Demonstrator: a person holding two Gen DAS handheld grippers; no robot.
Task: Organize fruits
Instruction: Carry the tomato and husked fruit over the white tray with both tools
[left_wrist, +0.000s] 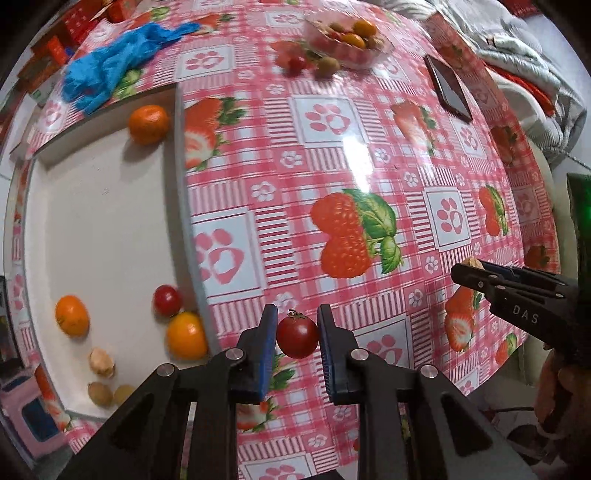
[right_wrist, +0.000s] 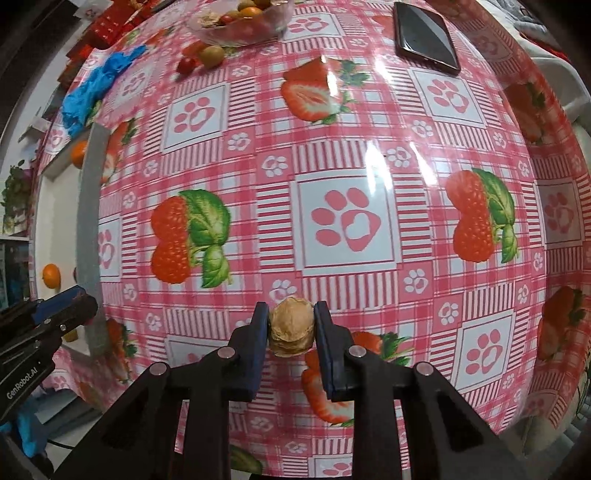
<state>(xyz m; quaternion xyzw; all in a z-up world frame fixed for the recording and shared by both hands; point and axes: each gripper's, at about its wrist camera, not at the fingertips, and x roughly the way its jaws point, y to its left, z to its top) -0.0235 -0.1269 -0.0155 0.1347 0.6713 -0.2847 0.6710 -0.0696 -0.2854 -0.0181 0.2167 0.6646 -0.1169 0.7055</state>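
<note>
Fruit carried in both grippers, above the table and on its way to the white tray

Tray (left_wrist: 92, 221) lies at the left with three oranges, a cherry tomato and a few pale brown fruits already in it; the step in hand looks like the carry from the clear bowl (left_wrist: 354, 55) at the far edge. The left gripper (left_wrist: 297, 334) is closed on a cherry tomato (left_wrist: 297, 339), pinched at its middle between the blue pads, stem up, clear of the strawberry tablecloth (left_wrist: 332, 147). Further right, the right gripper (right_wrist: 291, 326) is clamped the same way on a wrinkled tan fruit (right_wrist: 291, 326), squarely between its pads. Next, each load likely has to swing left over the tray wall and be set beside its own kind before the pads part
</note>
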